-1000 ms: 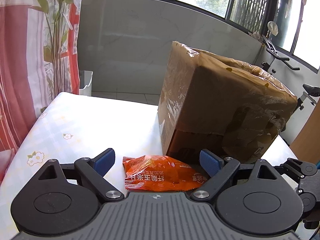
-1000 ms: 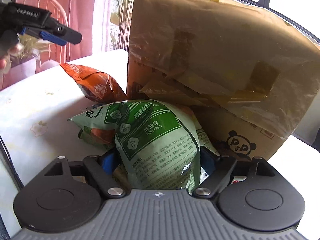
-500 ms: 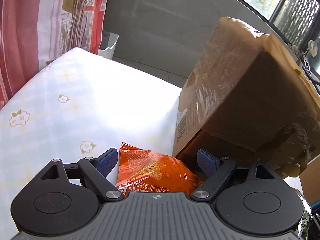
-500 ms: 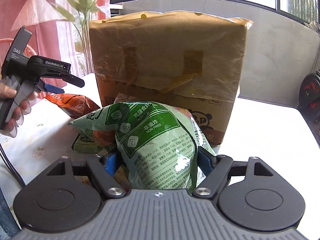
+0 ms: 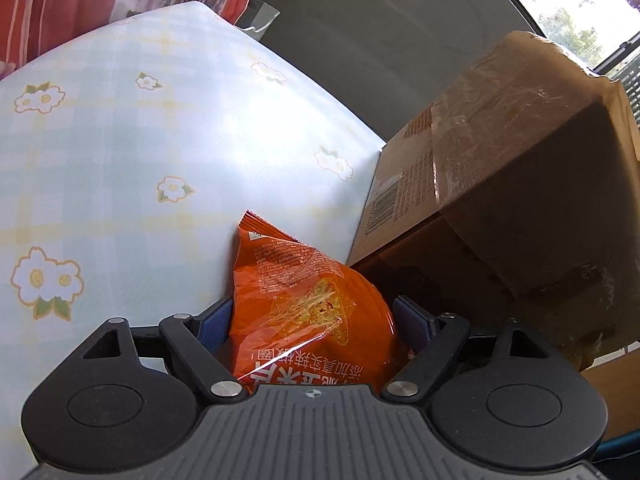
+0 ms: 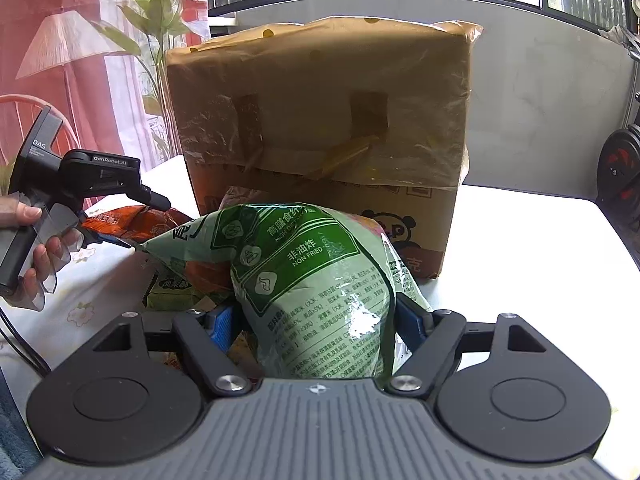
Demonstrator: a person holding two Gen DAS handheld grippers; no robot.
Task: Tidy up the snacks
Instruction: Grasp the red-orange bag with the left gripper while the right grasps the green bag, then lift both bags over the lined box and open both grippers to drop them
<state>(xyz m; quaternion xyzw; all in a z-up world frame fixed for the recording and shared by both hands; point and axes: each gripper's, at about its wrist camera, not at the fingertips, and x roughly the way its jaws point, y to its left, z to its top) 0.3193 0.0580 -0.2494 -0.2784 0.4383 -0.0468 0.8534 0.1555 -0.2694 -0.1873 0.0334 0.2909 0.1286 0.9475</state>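
Left wrist view: the left gripper (image 5: 312, 322) has come down over the glossy orange foil snack packet (image 5: 304, 312), which a second ago lay flat ahead of the fingertips and now fills the gap between the two blue pads. The jaws have just been closing with the packet between them. The left pad touches the foil; whether the right pad presses it cannot be confirmed, so treat the grip as forming, not secured. The packet rests on the pale blue checked tablecloth with white flowers (image 5: 120, 152), just beside the brown taped cardboard box (image 5: 500, 168). Judgement: the pick of this packet is under way; full closure is required before any lift.

Right wrist view: the right gripper (image 6: 316, 320) is clamped on the puffy green plastic snack bag (image 6: 316, 280), both pads against its sides, unchanged from the earlier pictures. The bag stands directly in front of the cardboard box, above other snack packets (image 6: 176, 292) lying on the cloth. To the left, a person's hand (image 6: 36, 256) holds the left gripper over the orange packet. Judgement: one snack is held and one is being taken.
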